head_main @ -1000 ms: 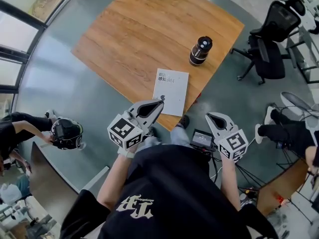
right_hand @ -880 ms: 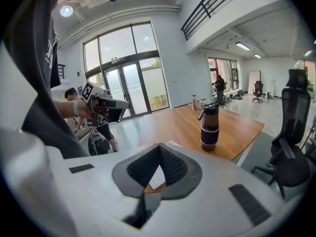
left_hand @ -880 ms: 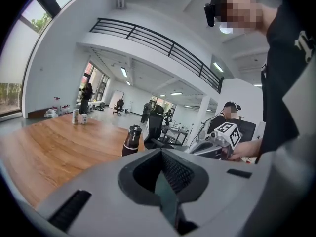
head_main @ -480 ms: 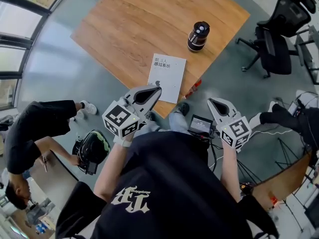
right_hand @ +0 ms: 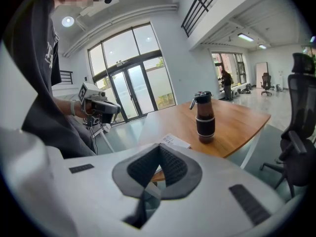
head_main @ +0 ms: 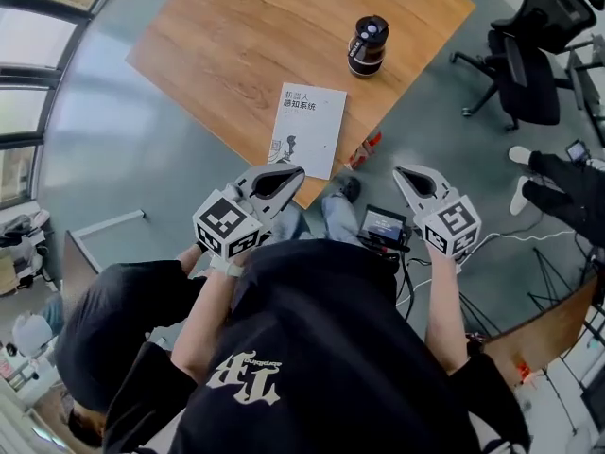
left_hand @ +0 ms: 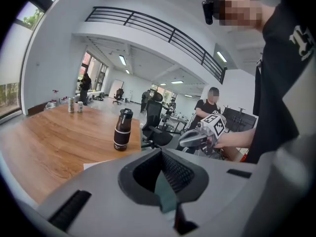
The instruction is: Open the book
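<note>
Hovering off table (head_main: 236,45) edge: left gripper (head_main: 297,170), right gripper (head_main: 401,171)
Jaws: both pairs pressing together, gripping nothing
Book (head_main: 307,129): lying closed on table, just inside near edge
Bottle (head_main: 367,45): standing upright beyond book

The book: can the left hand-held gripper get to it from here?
Probably yes: the book lies closed at the edge of the table, just ahead of the left hand-held gripper, nothing between.
</note>
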### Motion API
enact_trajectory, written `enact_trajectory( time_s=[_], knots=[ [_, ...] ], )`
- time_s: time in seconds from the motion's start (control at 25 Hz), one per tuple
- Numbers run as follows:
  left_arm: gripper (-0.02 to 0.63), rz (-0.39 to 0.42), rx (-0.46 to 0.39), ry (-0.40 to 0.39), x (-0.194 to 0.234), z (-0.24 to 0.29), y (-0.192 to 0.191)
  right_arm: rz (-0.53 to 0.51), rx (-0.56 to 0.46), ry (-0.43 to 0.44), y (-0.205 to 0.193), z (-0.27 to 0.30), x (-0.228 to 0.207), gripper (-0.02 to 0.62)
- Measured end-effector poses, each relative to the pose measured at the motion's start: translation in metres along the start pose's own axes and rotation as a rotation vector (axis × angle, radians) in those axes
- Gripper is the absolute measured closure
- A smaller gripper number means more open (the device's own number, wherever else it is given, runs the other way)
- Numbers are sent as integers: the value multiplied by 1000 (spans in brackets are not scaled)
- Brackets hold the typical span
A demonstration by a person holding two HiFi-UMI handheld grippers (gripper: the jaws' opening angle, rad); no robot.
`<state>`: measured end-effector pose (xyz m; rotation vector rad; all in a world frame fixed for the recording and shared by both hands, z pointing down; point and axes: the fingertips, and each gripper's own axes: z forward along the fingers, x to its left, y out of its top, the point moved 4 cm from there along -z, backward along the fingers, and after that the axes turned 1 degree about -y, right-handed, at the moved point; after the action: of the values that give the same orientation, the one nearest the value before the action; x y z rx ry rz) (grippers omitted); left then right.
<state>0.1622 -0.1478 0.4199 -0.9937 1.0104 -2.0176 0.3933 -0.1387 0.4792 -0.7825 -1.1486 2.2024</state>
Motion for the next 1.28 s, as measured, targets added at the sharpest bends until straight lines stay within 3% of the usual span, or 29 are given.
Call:
enact_trajectory(
  time_s=[0.48,0.84,1.28],
  knots=[
    [599,-20,148,-46,63,7,-67,48,154,60,-23,63,3,607],
    [600,-99,293,-29,136,8,-142,114,300,84,-63,120,6,583],
    [600,-143,481,-40,187,32,-200,340,485,162,-122,189,1,582]
  ],
)
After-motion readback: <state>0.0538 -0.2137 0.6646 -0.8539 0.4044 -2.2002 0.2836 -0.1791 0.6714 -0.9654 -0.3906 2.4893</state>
